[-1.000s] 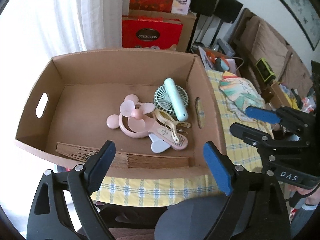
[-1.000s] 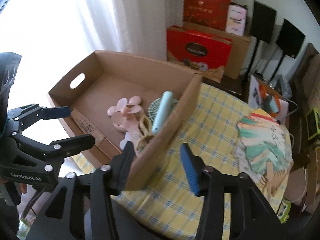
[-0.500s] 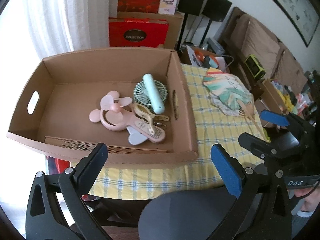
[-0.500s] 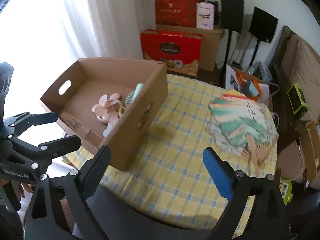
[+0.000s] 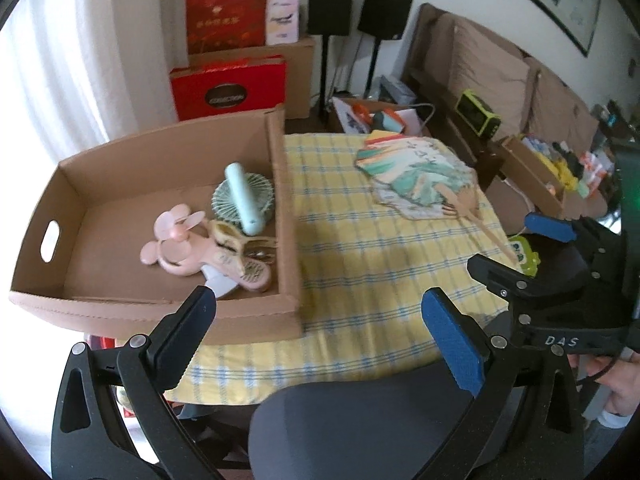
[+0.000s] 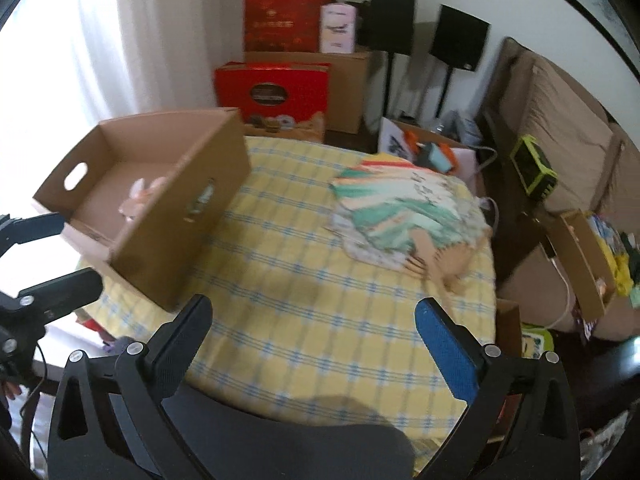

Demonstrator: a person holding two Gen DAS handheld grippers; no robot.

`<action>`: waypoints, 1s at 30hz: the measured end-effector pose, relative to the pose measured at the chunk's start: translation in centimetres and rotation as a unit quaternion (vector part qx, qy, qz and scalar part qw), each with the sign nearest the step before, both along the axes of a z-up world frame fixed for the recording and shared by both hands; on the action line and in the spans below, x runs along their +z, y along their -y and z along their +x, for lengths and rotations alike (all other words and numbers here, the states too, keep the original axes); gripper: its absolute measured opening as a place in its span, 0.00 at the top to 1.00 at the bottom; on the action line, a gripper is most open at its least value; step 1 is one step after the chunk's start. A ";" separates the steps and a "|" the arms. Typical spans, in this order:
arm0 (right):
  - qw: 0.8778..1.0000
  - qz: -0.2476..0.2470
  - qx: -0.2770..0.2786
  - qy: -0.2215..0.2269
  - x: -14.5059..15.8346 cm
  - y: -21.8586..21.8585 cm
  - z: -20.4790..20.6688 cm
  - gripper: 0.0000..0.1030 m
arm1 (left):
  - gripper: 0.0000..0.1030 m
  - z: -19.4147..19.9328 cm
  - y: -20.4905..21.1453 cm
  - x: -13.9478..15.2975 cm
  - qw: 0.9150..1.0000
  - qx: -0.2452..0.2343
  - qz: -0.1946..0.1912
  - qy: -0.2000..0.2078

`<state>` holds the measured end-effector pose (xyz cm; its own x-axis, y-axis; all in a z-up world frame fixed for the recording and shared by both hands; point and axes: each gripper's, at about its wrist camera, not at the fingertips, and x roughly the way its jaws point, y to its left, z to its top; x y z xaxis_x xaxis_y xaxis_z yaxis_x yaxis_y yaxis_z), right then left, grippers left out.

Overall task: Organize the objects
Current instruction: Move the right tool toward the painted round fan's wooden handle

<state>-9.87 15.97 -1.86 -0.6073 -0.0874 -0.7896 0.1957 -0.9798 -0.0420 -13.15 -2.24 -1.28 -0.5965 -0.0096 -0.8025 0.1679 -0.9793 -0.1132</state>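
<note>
A cardboard box (image 5: 286, 216) sits on the left of a yellow checked table (image 5: 380, 264). In it lie a pink mouse-ear fan (image 5: 180, 236), a mint handheld fan (image 5: 242, 198) and a beige fan (image 5: 228, 240). Painted paper fans (image 5: 416, 176) lie spread on the table's far right; they also show in the right wrist view (image 6: 400, 208). My left gripper (image 5: 320, 320) is open and empty, back from the table's near edge. My right gripper (image 6: 312, 332) is open and empty over the near edge. The box also shows in the right wrist view (image 6: 176, 216).
A dark chair back (image 5: 360, 420) stands below both grippers. Red gift boxes (image 5: 228, 84), speakers (image 5: 384, 12) and a sofa (image 5: 492, 72) lie beyond the table. A carton of clutter (image 6: 592, 256) stands at the right.
Both grippers have pulled back and swung right, away from the box. The right gripper's jaws have opened wider. The paper fans have come into view.
</note>
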 end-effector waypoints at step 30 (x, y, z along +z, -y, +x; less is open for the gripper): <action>0.993 -0.025 -0.118 0.007 -4.3 -13.2 2.1 0.23 | 0.00 -4.6 -8.8 -4.8 0.986 -0.085 0.143 -0.009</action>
